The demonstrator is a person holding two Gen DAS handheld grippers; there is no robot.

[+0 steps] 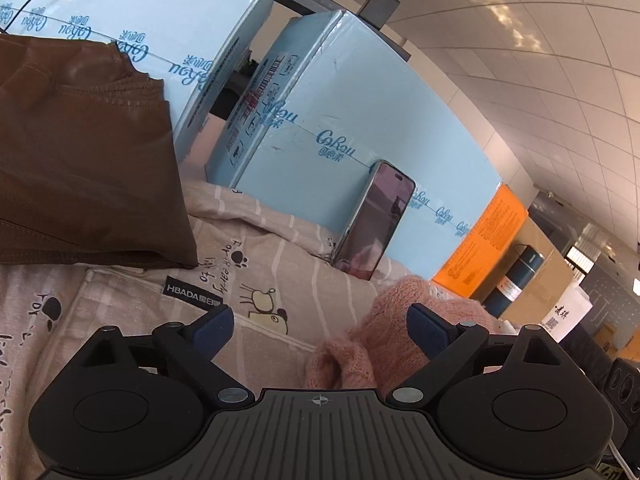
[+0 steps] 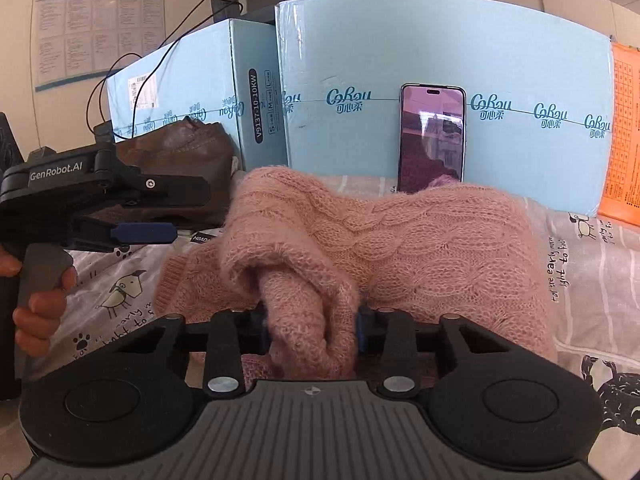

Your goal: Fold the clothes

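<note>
Pink fluffy sweater [image 2: 400, 236] lay heaped on the bed sheet [image 2: 592, 280] ahead of my right tongs [image 2: 312, 330], which pinched a bunched fold. Soft and light, it should drape and stretch; I judged edges the best hold. My left tongs [image 1: 320, 330] were spread, empty. Beyond them stood a phone [image 2: 432, 140], boxes [image 2: 500, 60] and a brown jacket [image 1: 80, 152].

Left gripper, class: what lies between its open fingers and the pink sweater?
In the left wrist view, only the printed bedsheet lies between the left gripper and the pink sweater; the fingers hold nothing.
</note>
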